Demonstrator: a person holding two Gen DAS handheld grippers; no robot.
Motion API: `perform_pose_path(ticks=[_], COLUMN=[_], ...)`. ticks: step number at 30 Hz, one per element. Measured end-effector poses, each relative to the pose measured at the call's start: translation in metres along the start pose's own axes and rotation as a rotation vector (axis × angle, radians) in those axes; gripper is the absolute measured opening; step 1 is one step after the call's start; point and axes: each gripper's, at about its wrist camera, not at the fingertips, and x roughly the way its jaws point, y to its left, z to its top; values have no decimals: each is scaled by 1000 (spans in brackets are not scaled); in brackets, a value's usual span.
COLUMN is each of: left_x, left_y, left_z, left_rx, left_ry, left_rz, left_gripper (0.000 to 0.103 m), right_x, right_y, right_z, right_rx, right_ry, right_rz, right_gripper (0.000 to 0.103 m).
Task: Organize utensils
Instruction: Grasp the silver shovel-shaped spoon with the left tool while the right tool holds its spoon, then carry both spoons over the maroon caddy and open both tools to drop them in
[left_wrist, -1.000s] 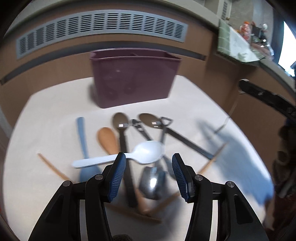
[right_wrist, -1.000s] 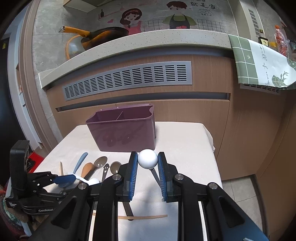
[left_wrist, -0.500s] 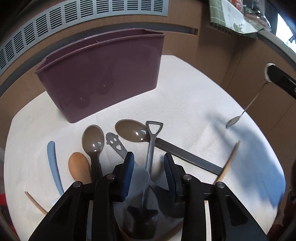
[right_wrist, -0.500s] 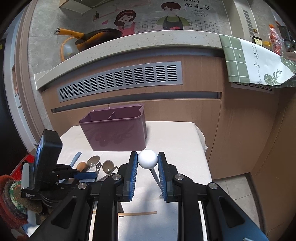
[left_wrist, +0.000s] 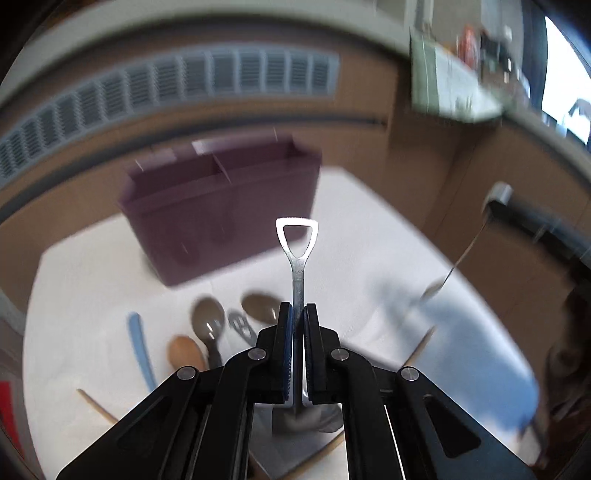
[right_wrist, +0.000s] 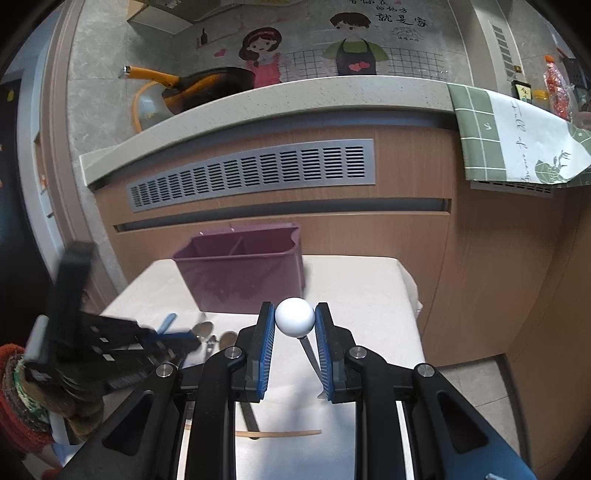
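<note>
The left gripper (left_wrist: 298, 314) has its jaws pressed nearly together on the flat shaft of a metal shovel-shaped spoon (left_wrist: 297, 243), whose triangular loop handle points up and away while its bowl hangs blurred below the fingers. The right gripper (right_wrist: 294, 325) is partly closed on the round white ball end of a ball-handled spoon (right_wrist: 294, 316), the thin metal stem running down between the blue pads (right_wrist: 266, 350). Just past the left gripper, on the white table (left_wrist: 369, 229), lie a wooden spoon (left_wrist: 185, 352), a dark grey spoon (left_wrist: 208, 319), a brownish spoon (left_wrist: 260, 306), a small metal utensil with cut-outs (left_wrist: 241, 325) between the last two, a light blue handle (left_wrist: 139, 349) to their left, and thin wooden chopsticks (left_wrist: 96, 405) near the edges. Another chopstick (right_wrist: 279, 432) lies crosswise under the right gripper. Farther back on the table stands the purple utensil holder (right_wrist: 240, 273), upright, with a divider splitting it into two compartments, both of which look empty as far as can be seen. Behind it rise the wooden cabinet front with a grey vent grille (right_wrist: 251, 175) and the pale countertop (right_wrist: 266, 99), which carries a pan with a yellow handle (right_wrist: 192, 83).
</note>
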Motion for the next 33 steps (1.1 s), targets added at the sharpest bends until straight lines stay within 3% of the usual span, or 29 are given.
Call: perform_pose_path(ticks=[6, 11, 15, 17, 23, 26, 28, 30, 33], left_x=[-57, -104, -114, -116, -84, -42, -14, 11, 45], left_y=[10, 20, 35, 43, 59, 62, 63, 64, 54], left_z=[45, 111, 150, 154, 125, 95, 73, 51, 20], left_rx=[-36, -24, -53, -61, -63, -86, -109, -135, -123], left_ry=[-210, -375, -434, -439, -335, -212, -131, -54, 72], left_rz=[35, 61, 73, 79, 8, -30, -59, -91, -163], left_gripper=[1, 1, 1, 1, 4, 6, 12, 28, 34], right_x=[-4, -21, -10, 1, 14, 18, 20, 24, 29], right_y=[10, 27, 36, 38, 31, 26, 22, 17, 7], right_z=[23, 103, 165, 178, 165, 145, 132, 117, 98], right_rx=[-10, -78, -74, -61, -51, -54, -60, -63, -57], right_ry=[-17, -140, -174, -173, -163, -121, -99, -71, -34], right_rz=[55, 124, 167, 156, 120, 100, 87, 71, 49], right_gripper=[20, 20, 20, 20, 20, 20, 20, 20, 20])
